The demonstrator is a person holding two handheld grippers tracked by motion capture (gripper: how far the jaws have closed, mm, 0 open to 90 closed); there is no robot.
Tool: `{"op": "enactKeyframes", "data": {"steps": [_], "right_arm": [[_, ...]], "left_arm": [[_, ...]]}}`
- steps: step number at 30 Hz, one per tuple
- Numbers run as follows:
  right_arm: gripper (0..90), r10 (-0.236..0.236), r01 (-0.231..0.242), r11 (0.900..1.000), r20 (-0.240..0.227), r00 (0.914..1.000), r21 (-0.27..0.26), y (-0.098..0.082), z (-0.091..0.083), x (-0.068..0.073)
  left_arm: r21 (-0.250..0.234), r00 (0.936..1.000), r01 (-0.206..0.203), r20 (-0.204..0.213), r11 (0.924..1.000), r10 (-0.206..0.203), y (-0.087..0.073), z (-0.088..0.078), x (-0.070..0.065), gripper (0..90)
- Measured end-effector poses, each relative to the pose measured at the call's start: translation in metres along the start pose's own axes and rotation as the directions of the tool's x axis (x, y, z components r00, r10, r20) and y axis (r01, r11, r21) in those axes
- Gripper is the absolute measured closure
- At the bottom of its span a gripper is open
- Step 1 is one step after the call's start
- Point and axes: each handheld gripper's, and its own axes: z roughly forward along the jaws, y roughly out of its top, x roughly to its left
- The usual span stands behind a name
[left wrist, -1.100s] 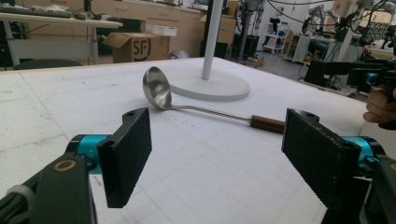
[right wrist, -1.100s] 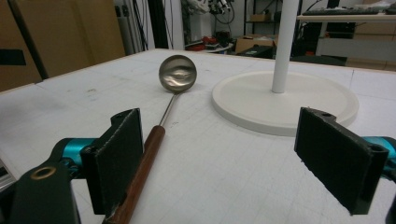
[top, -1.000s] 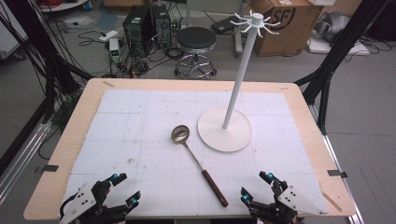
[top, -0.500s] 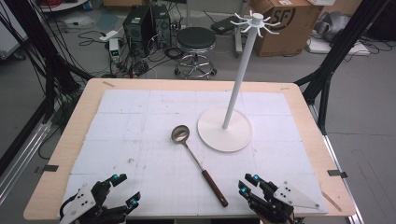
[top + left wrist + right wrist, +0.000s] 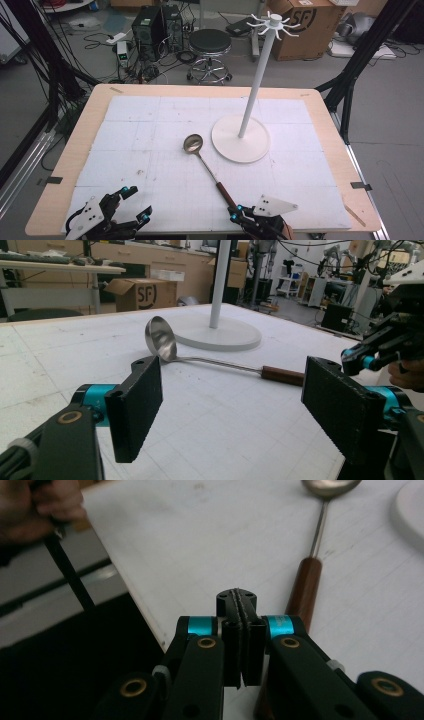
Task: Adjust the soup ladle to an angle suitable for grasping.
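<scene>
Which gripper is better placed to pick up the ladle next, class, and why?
Right. The right gripper sits beside the ladle at its wooden handle end, though its jaws have just closed with nothing between them. The left gripper is open but farther away.

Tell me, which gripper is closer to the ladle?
The right. The right gripper, jaws just closed on nothing, sits at the table's near edge right beside the ladle's wooden handle end. The left gripper waits, jaws open, well off to the ladle's left.

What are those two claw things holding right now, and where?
Nothing. The right gripper has its jaws shut empty beside the ladle; the left gripper is open.
</scene>
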Motion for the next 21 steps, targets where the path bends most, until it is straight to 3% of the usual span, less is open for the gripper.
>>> {"op": "enactKeyframes", "data": {"steps": [3,4,7,21], "right_arm": [[89.4,0.019,-0.018,0.998,-0.005,0.9998,0.064,-0.005,0.005,-0.002],[89.4,0.019,-0.018,0.998,-0.005,0.9998,0.064,-0.005,0.005,-0.002],[89.4,0.02,-0.022,0.993,0.019,0.9996,0.118,-0.012,0.007,-0.006],[89.5,0.059,-0.07,0.992,0.104,0.9928,0.109,-0.016,-0.01,-0.037]], "left_arm": [[0.001,1.0,0.005,-0.004,1.0,-0.005,0.0,0.0,0.0,25.7],[0.0,1.0,0.007,-0.003,1.0,-0.007,0.0,-0.001,0.0,25.7],[-0.004,1.0,0.008,-0.005,1.0,-0.008,0.0,-0.001,0.0,26.0],[0.002,1.0,-0.003,0.009,1.0,0.003,0.0,0.002,-0.004,27.3]]}}
